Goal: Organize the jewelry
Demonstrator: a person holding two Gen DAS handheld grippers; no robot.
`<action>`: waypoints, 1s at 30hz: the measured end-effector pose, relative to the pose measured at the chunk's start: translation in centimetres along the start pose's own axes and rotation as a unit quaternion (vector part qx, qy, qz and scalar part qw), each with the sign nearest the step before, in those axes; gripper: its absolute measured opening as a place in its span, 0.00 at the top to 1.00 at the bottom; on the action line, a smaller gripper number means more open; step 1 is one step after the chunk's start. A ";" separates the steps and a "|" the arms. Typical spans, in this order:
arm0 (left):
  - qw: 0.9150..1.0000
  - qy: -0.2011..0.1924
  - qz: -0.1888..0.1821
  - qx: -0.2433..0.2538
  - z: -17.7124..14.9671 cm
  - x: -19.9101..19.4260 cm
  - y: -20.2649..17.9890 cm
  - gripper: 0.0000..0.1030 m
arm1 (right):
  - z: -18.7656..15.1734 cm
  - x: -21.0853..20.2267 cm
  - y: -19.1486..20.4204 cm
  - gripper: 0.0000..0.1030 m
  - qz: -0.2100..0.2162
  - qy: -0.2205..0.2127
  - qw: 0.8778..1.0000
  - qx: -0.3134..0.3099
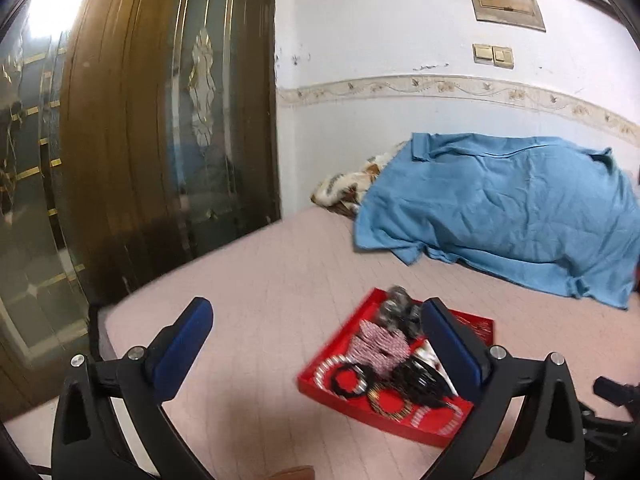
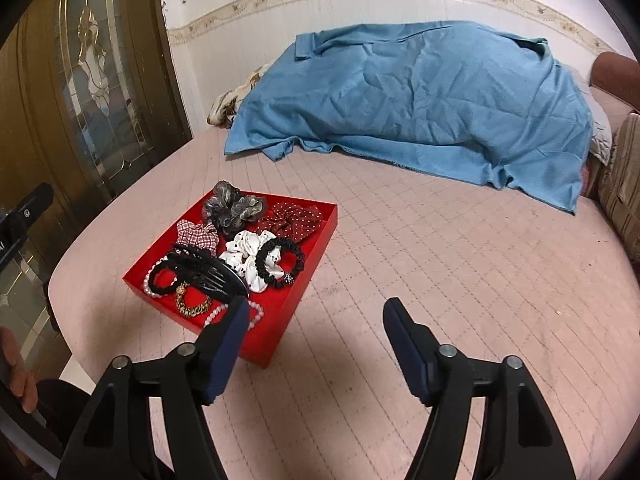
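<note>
- While it sits on the pink quilted bed (image 2: 400,264), the red tray (image 2: 316,236) holds a heap of hair things: a grey scrunchie (image 2: 232,206), a red dotted one (image 2: 296,218), a white one (image 2: 246,258), a black claw-style hair clip (image 2: 208,276) and a pearl bracelet (image 2: 252,312).
- Behind it, a blue blanket (image 2: 420,100) lies bunched against the wall.
- Left claw (image 1: 316,338) hangs above the bed, jaws spread wide with nothing between them, the tray partly behind its right finger.
- Right claw (image 2: 314,334) points down at the bed beside the tray, jaws apart and empty.
</note>
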State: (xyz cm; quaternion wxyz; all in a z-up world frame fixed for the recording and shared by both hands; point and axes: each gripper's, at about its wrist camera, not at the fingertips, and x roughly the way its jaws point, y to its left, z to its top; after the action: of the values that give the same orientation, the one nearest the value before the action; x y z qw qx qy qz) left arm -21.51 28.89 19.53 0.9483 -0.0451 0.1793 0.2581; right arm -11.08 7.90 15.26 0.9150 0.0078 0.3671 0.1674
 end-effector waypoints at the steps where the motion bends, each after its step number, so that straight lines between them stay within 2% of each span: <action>1: 1.000 0.006 -0.006 0.000 -0.1 -0.2 -0.1 0.00 | -0.2 -0.3 0.0 0.27 -0.002 -0.002 1.000 0.000; 8: 0.997 0.049 -0.020 0.050 -1.6 -2.3 -1.8 0.00 | -2.1 -2.7 -0.2 0.24 -0.019 -0.018 1.000 -0.004; 15: 0.990 0.096 -0.049 0.087 -3.7 -3.2 -3.6 0.00 | -3.5 -4.0 0.1 0.23 -0.030 -0.026 0.999 -0.019; 30: 0.987 0.127 -0.063 0.081 -4.6 -3.1 -3.6 0.00 | -4.1 -4.4 0.5 0.20 -0.032 -0.024 0.999 -0.023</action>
State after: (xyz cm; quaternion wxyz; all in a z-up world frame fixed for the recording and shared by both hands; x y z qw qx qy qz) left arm -23.64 23.49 16.39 0.9326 -0.0117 0.3156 0.1746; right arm -16.96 6.53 15.31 0.9284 -0.0210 0.3412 0.1459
